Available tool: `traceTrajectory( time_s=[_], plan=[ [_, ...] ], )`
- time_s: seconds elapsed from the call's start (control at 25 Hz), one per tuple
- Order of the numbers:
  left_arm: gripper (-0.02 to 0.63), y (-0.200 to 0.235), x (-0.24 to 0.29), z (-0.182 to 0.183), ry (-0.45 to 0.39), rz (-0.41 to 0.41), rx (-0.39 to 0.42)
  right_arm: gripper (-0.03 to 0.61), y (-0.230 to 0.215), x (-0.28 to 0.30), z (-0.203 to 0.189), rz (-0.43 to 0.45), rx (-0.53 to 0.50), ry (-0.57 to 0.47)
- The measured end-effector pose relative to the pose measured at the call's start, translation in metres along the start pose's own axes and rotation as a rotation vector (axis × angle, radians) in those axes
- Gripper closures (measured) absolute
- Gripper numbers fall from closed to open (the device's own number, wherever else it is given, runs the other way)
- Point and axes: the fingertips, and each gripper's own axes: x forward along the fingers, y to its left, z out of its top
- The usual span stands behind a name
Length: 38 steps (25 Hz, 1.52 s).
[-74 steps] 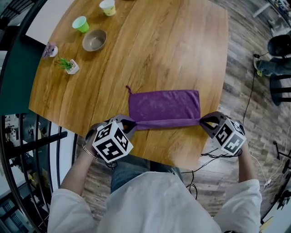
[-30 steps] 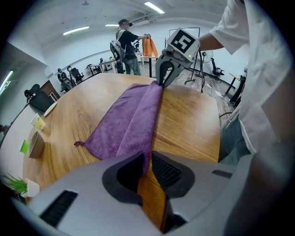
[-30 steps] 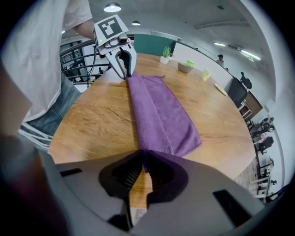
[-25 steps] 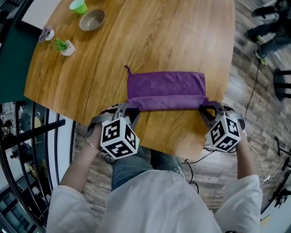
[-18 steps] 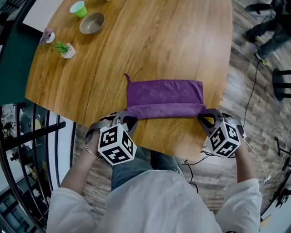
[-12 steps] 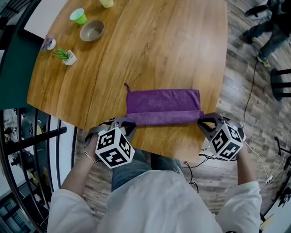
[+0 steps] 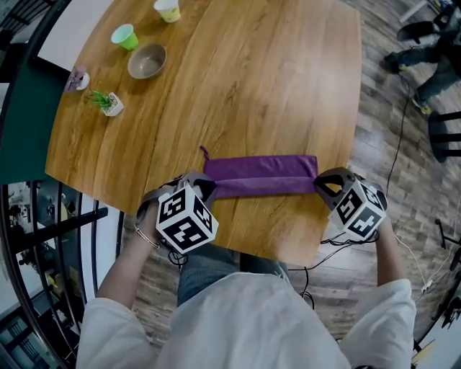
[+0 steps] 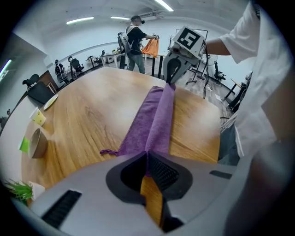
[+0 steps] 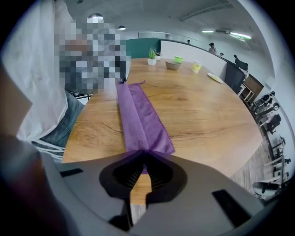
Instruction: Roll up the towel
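Note:
A purple towel lies as a narrow folded band on the wooden table, near its front edge. My left gripper is shut on the band's left end, and my right gripper is shut on its right end. The left gripper view has the towel running away from the pinched jaws toward the other gripper. From the right gripper view the towel stretches along the table with its near fold raised into a ridge. A small loop sticks out at the towel's far left corner.
A brown bowl, a green cup, a pale cup and two small potted plants stand at the table's far left. A black railing runs below the table's left side. People stand in the room beyond the table.
Both grippers carried the towel's near fold away from me over the rest of it. The flat purple part that showed beyond the fold has shrunk to a narrow strip.

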Motion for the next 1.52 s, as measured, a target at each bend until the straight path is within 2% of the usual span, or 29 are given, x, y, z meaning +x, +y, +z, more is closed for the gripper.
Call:
traceTrajectory(
  time_s=[0.28, 0.6, 0.8, 0.96, 1.16, 1.52],
  plan=[
    [0.592, 0.010, 0.016, -0.003, 0.024, -0.002, 0.021, 0.545, -0.011, 0.016, 0.001, 0.016, 0.013, 0.013],
    [0.575, 0.019, -0.011, -0.004, -0.013, 0.051, 0.001, 0.502, -0.018, -0.007, 0.001, -0.051, 0.036, -0.029],
    [0.575, 0.002, -0.028, 0.000, -0.031, 0.066, 0.038, 0.500, 0.004, -0.019, 0.001, -0.060, -0.013, -0.042],
    [0.572, -0.020, -0.015, 0.002, -0.014, 0.058, 0.089, 0.502, 0.028, -0.003, 0.000, -0.043, -0.117, -0.014],
    [0.563, -0.032, 0.007, 0.001, 0.007, 0.063, 0.138, 0.505, 0.031, 0.017, -0.006, -0.061, -0.165, 0.011],
    [0.562, -0.029, 0.024, -0.003, 0.022, 0.089, 0.182, 0.545, 0.026, 0.027, -0.007, -0.094, -0.159, 0.010]
  ],
)
